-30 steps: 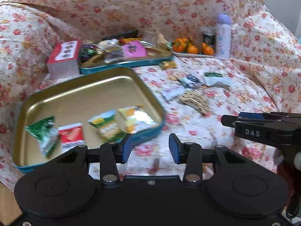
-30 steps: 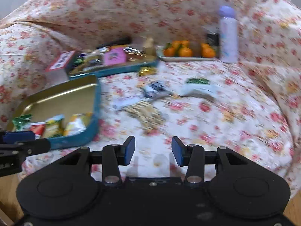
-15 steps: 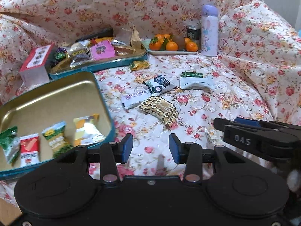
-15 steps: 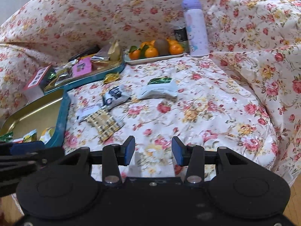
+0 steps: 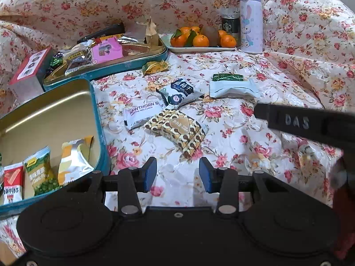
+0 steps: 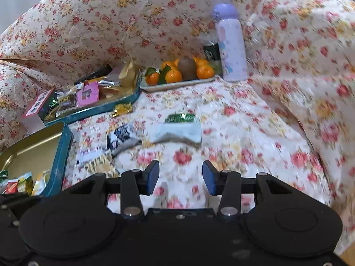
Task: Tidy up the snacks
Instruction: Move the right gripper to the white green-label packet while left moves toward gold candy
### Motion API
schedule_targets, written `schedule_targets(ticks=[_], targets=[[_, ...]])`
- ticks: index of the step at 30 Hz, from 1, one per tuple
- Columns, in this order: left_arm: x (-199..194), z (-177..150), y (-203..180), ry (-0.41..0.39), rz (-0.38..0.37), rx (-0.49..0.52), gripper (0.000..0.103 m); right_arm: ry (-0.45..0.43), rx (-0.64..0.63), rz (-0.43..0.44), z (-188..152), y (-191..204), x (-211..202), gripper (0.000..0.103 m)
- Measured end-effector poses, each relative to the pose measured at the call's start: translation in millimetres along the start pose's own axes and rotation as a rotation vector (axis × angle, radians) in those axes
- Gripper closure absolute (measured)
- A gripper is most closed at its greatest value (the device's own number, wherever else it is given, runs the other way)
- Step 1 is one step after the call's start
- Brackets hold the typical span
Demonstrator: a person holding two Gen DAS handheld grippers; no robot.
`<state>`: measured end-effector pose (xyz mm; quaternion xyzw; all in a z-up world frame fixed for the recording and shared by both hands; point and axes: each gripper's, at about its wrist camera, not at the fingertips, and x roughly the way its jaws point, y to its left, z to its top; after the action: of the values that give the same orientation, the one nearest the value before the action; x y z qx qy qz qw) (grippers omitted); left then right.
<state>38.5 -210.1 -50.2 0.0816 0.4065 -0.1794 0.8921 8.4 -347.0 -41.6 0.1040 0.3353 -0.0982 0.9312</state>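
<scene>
Several wrapped snacks lie loose on the floral cloth: a brown patterned packet (image 5: 177,130), a white Hawthorn bar (image 5: 143,113), a black-and-white pig packet (image 5: 179,92), a white and green packet (image 5: 230,86) and a gold candy (image 5: 154,67). A teal tin with a gold inside (image 5: 97,119) at the left holds several packets. My left gripper (image 5: 177,175) is open and empty, just short of the patterned packet. My right gripper (image 6: 180,177) is open and empty over bare cloth, with the white and green packet (image 6: 179,129) ahead of it. The right tool's arm (image 5: 306,124) crosses the left wrist view.
A second teal tin lid (image 5: 106,68) piled with snacks sits at the back left beside a red and white box (image 5: 28,71). A plate of oranges (image 5: 199,48), a dark can (image 5: 230,26) and a lilac bottle (image 5: 250,20) stand at the back.
Both grippers have swung to the right, away from the gold tin and over the loose snacks. Their jaws kept the same gap.
</scene>
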Motion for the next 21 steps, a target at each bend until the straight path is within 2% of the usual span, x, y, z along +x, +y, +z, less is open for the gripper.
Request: schedule_targets(ticks=[6, 11, 16, 21], targets=[[5.1, 14.0, -3.4, -0.035, 0.021, 0.026, 0.053, -0.019, -0.029, 0.011, 21.3, 4.1, 24.5, 0.057], [10.8, 24.7, -0.4, -0.024, -0.011, 0.004, 0.053, -0.043, -0.061, 0.02, 40.5, 5.6, 49.1, 0.057], [14.2, 22.5, 0.1, -0.008, -0.025, -0.014, 0.053, -0.013, -0.032, 0.05, 57.8, -3.1, 78.3, 0.057], [16.2, 22.8, 1.8, -0.003, -0.035, -0.036, 0.053, 0.064, 0.018, 0.048, 61.3, -11.8, 98.3, 0.057]])
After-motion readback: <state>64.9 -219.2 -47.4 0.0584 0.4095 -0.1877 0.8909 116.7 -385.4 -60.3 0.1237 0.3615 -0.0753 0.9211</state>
